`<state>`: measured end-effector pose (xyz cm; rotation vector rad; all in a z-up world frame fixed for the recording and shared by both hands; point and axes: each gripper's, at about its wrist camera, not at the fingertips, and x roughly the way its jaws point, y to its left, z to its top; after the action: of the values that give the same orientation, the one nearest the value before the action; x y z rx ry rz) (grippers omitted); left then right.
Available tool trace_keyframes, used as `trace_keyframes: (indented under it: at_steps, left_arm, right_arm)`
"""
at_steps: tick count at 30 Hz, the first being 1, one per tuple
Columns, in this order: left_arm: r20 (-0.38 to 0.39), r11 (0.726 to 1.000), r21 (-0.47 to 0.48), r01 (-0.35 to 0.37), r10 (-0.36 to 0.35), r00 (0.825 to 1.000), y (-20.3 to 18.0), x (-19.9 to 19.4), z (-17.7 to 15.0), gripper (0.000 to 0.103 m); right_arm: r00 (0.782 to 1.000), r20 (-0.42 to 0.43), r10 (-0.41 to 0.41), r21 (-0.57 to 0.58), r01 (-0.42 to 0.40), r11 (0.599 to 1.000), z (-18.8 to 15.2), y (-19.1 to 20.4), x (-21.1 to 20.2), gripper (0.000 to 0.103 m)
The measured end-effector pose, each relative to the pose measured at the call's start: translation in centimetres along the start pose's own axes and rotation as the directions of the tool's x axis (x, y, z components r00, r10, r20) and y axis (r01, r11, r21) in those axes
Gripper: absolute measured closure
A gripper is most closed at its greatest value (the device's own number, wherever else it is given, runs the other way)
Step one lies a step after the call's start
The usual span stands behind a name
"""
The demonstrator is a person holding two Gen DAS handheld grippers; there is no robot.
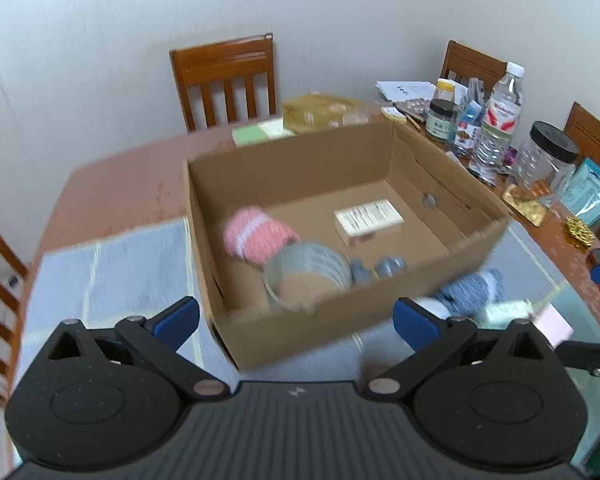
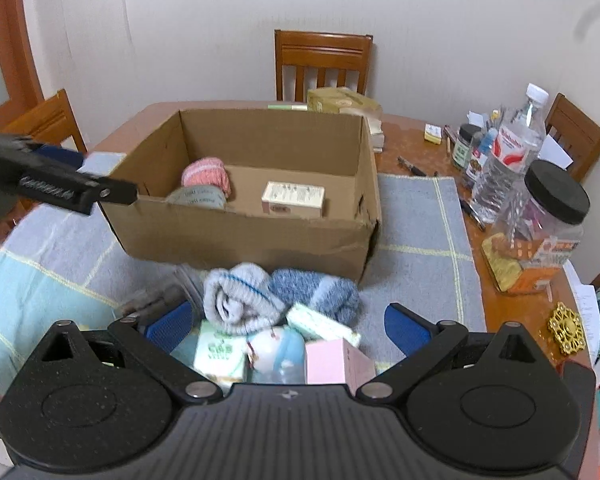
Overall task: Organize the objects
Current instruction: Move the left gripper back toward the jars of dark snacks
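An open brown cardboard box (image 2: 240, 236) sits on a pale blue checked cloth (image 2: 420, 232) spread over a reddish-brown wooden table (image 2: 412, 140). Inside the box lie a pink-and-white striped rolled sock (image 1: 256, 234), a grey roll of tape (image 1: 308, 276) against the near wall, a small white-and-pink carton (image 1: 368, 220) toward the right, and two small grey-blue items (image 1: 380, 270) that are too blurred to identify.

The left gripper (image 1: 296, 320) hovers at the near wall of the box, its blue-padded fingers (image 1: 176, 320) spread wide and holding nothing. The right gripper (image 2: 288, 324) hangs above a cluster of things on the cloth just near of the box, its blue fingers (image 2: 408, 326) likewise spread apart and empty.

That cluster holds a light grey rolled sock (image 2: 236, 300) touching a blue-and-white rolled sock (image 2: 316, 288), a long white-and-green box (image 2: 324, 322), a small green-and-white carton (image 2: 220, 354), a pale blue plush item (image 2: 278, 352) and a pink box (image 2: 336, 360).

On the right side of the table stand a clear plastic water bottle with a red label (image 2: 508, 152), a clear jar with a black lid (image 2: 544, 220) and a small gold ornament (image 2: 566, 330). A brown wooden chair (image 2: 322, 64) stands at the far side.
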<state>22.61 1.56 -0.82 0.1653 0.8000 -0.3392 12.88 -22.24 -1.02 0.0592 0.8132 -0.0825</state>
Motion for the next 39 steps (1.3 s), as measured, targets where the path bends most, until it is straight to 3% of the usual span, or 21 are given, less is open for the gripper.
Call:
trace_keyframes:
  at_steps: [8, 14, 21, 29, 34, 39]
  left_arm:
    - [-0.026, 0.998, -0.050, 0.040, -0.042, 0.999, -1.4, -0.7, -4.7, 0.001]
    - [-0.052, 0.995, 0.026, 0.097, -0.095, 0.994, -3.2, -1.7, -8.2, 0.001]
    - [-0.080, 0.988, 0.077, 0.132, -0.126, 0.989, -4.7, -2.2, -10.4, 0.001]
    - [-0.126, 0.994, 0.043, 0.100, -0.094, 0.988, -5.7, -1.1, -11.6, 0.001]
    - [-0.167, 0.998, 0.054, 0.027, -0.018, 0.986, -6.7, 0.2, -12.1, 0.001]
    - [-0.202, 0.999, 0.023, -0.030, 0.034, 0.979, -6.2, 0.7, -12.4, 0.001]
  right_arm:
    - [0.996, -0.060, -0.067, 0.060, 0.071, 0.996, -3.8, 0.1, -0.6, 0.000]
    - [0.982, -0.136, -0.127, 0.109, 0.143, 0.984, -6.9, 0.4, -0.6, 0.000]
    - [0.979, -0.139, -0.149, 0.150, 0.170, 0.974, -7.8, 0.1, -1.7, 0.000]
    - [0.985, -0.106, -0.139, 0.120, 0.151, 0.981, -4.9, -1.9, 0.9, 0.000]
    - [0.985, -0.139, -0.105, 0.080, 0.117, 0.990, -3.7, -2.8, 4.3, 0.000]
    - [0.984, -0.148, -0.103, 0.042, 0.111, 0.993, -3.1, -4.6, 4.8, 0.000]
